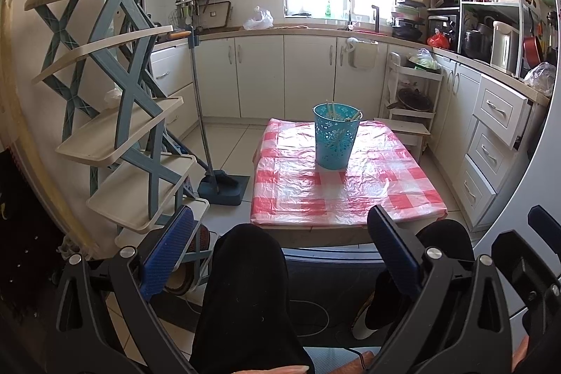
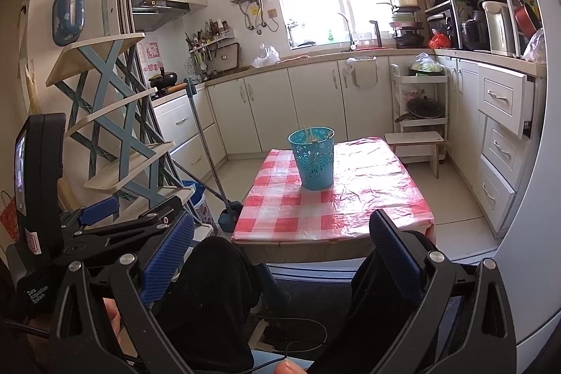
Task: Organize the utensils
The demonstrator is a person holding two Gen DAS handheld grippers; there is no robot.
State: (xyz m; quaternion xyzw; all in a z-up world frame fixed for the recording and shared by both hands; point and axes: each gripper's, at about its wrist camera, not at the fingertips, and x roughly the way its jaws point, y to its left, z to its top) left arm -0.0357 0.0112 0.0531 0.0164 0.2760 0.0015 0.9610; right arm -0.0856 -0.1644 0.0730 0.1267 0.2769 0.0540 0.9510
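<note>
On the checkered table (image 1: 350,195), a teal cup (image 1: 336,137) with chopsticks (image 1: 331,111) poking out.
Left gripper (image 1: 280,255) and right gripper (image 2: 280,251) both gape wide over the knees, holding nothing, well short of the cup.

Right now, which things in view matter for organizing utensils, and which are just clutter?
Job:
- blue perforated holder on the checked tablecloth
- chopsticks standing inside it
- left tongs and right tongs, both open, empty, short of the table

Lying about:
- broom and dustpan
- tiered rack
- white plastic bag on the counter
- small stool
</note>
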